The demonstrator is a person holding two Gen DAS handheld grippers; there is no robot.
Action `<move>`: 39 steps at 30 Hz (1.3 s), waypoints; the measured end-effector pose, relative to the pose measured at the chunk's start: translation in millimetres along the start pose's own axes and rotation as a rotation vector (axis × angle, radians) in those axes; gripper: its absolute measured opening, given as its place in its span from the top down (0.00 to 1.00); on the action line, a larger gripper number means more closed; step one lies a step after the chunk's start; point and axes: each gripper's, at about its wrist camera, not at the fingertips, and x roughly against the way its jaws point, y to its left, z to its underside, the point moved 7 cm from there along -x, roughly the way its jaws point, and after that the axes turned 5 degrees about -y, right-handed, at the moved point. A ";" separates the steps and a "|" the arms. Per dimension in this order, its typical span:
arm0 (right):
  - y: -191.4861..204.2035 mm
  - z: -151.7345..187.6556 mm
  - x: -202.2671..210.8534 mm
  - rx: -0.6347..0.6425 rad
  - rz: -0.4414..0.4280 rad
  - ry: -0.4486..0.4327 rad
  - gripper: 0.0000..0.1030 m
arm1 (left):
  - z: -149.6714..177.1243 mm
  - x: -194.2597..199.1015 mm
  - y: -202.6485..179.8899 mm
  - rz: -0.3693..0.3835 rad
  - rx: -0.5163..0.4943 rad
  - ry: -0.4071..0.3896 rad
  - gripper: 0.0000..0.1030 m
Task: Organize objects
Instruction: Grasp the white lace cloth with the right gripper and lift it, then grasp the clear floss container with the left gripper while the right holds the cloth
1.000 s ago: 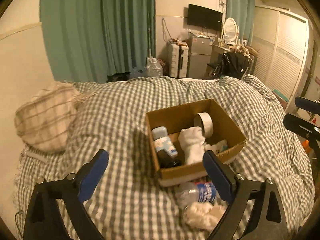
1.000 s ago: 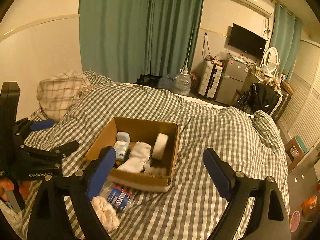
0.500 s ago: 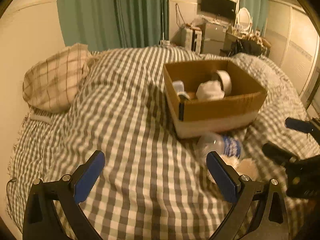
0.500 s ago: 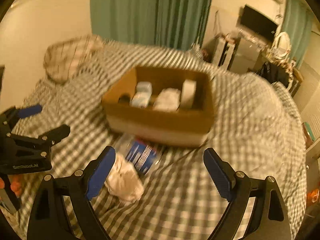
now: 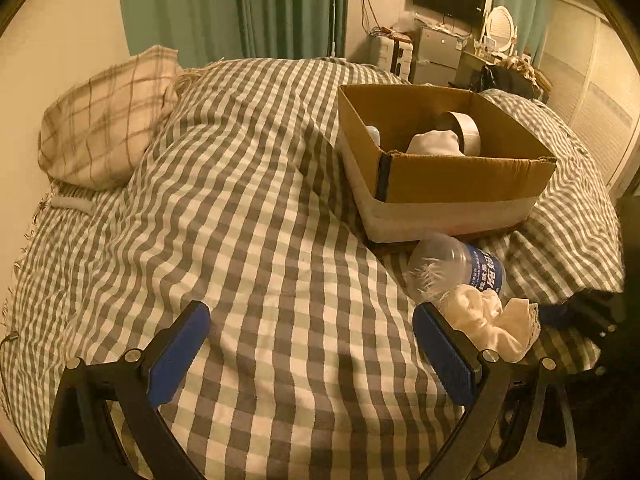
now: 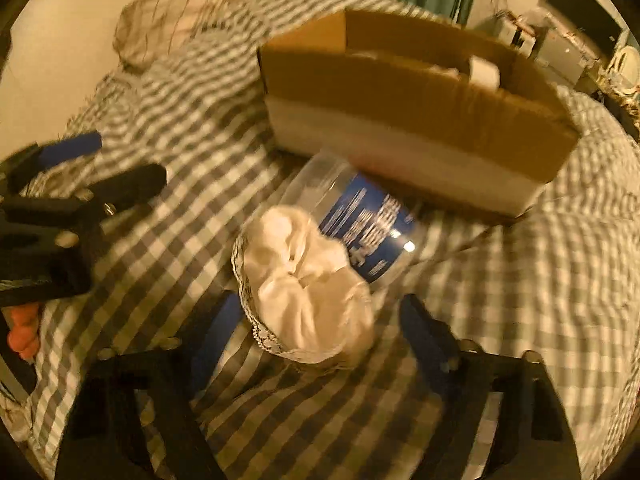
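Note:
A cardboard box (image 5: 460, 178) (image 6: 400, 92) stands on the checked bed and holds a tape roll (image 5: 464, 132), a white cloth (image 5: 434, 144) and other items. In front of it lie a clear plastic bottle with a blue label (image 5: 460, 266) (image 6: 360, 212) and a crumpled white lace cloth (image 5: 488, 324) (image 6: 308, 288). My right gripper (image 6: 316, 324) is open, its fingers on either side of the white cloth, low over the bed. My left gripper (image 5: 312, 344) is open and empty over bare bedding, left of the cloth. The right wrist view is blurred.
A plaid pillow (image 5: 108, 120) lies at the bed's far left by the wall. Green curtains (image 5: 240, 8), a TV and furniture stand behind the bed. The left gripper also shows in the right wrist view (image 6: 60, 208) at the left.
Both grippers have come down and forward toward the bed. The right one has closed in on the white cloth and bottle, which now fill its view. The left has lowered over the bedding.

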 end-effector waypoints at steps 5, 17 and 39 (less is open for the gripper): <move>0.6 4.2 -2.8 0.009 0.013 0.011 0.81 | 1.8 -1.0 -2.4 -0.005 0.000 0.011 0.00; -63.7 -26.8 92.7 -0.068 0.113 -0.204 0.84 | -3.9 -5.0 -71.6 0.079 -0.052 0.036 0.00; -134.8 -14.9 52.6 -0.234 0.064 -0.173 0.84 | 11.5 -100.2 -137.3 0.048 -0.088 0.185 0.05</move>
